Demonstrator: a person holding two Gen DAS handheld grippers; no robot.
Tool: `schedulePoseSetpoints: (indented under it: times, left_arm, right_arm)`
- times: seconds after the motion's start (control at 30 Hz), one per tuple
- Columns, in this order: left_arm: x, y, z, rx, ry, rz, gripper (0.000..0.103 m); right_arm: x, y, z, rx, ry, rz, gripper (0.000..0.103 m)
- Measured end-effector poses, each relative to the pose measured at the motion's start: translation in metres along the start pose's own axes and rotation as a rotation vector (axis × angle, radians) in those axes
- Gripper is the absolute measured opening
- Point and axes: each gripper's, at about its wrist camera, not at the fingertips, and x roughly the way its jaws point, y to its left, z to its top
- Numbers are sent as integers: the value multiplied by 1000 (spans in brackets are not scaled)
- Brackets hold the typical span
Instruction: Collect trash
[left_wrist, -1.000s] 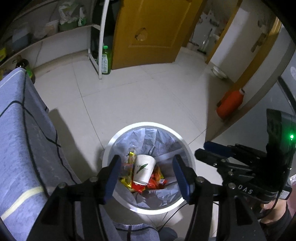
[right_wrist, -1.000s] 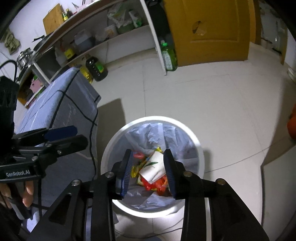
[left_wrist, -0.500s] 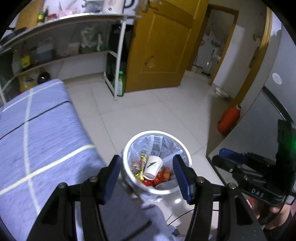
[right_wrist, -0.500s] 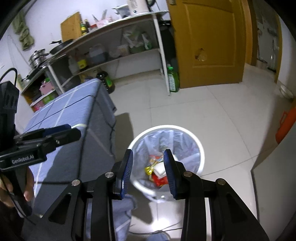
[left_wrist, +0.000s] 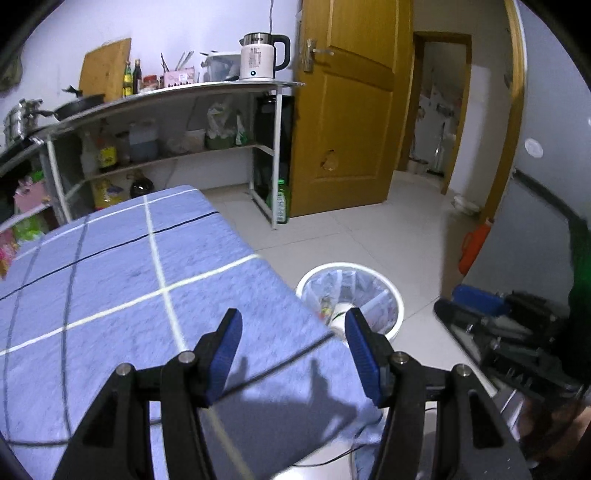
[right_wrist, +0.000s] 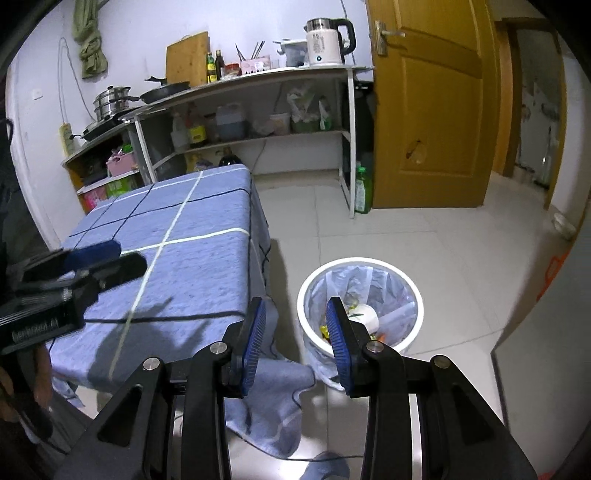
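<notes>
Both the left gripper (left_wrist: 291, 347) and right gripper (right_wrist: 295, 332) hang with fingers spread, holding nothing. The trash, a paper cup (right_wrist: 367, 317) and wrappers, lies inside the waste bin (right_wrist: 415, 295) beside the tabletop (left_wrist: 122, 280). Collection looks finished; next, scan that tabletop for leftovers.

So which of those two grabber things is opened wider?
The left gripper: its blue pads stand far apart, while the right gripper's sit closer together. Both are empty.

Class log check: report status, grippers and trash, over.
Left gripper open, empty. Right gripper open, empty. Paper cup and wrappers in white bin. Nothing blocking.
</notes>
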Motion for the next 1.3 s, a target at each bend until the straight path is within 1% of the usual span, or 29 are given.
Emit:
schedulePoseSetpoints:
  times: [0.07, 0.23, 0.33, 0.47, 0.67, 0.93, 1.07, 1.3]
  left_arm:
    - [-12, -1, -13, 15, -15, 10, 60]
    - [-37, -2, -38, 17, -30, 42, 60]
    - [-52, -1, -51, 2, -50, 64, 60]
    - [-68, -1, -68, -23, -61, 74, 60]
    - [-86, -1, -90, -47, -81, 108, 60]
    - [-92, -1, -109, -64, -71, 115, 60]
    - [-93, -1, -112, -69, -77, 111, 60]
    - [-92, -2, -112, -71, -78, 115, 60]
  right_arm:
    - [-12, 8, -11, -4, -9, -14, 35]
    - [-37, 24, -36, -24, -29, -41, 35]
    - [-49, 32, -49, -26, -34, -46, 35]
    - [-68, 40, -65, -40, -53, -59, 35]
    - [-88, 42, -79, -64, -83, -84, 35]
    - [-89, 43, -95, -72, -54, -65, 35]
    - [-85, 42, -100, -62, -37, -62, 35]
    - [-87, 37, -99, -49, -52, -74, 35]
